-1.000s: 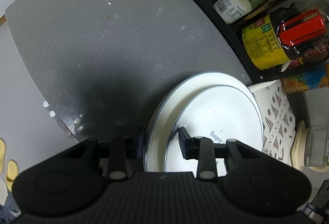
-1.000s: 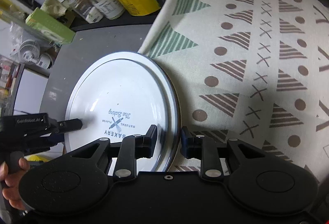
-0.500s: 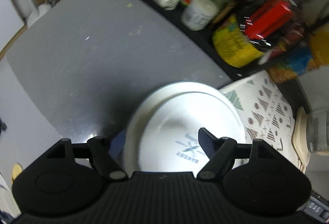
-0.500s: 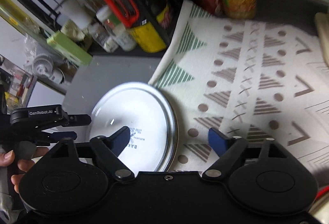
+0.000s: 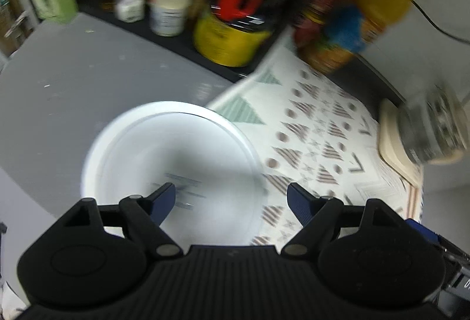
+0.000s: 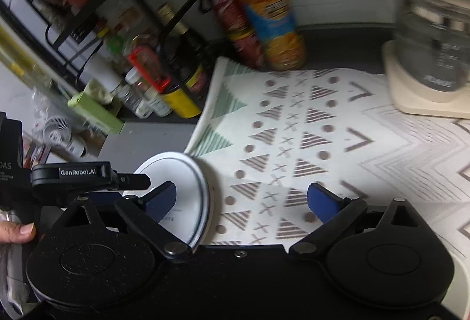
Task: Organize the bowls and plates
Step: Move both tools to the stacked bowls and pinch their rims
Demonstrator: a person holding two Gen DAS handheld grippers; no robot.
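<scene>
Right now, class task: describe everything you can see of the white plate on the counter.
The white plate is round and shallow with a thin dark line around its rim; it looks like enamel or glazed ceramic. Blurred dark print marks its middle. It seems to sit inside a slightly larger white plate, though blur leaves that unsure. It lies flat on the grey counter, its edge meeting the patterned cloth. No gripper touches it.

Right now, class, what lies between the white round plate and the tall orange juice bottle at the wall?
In the right wrist view, the patterned cloth spans from the plate to the bottle; nothing rests on that part.
</scene>
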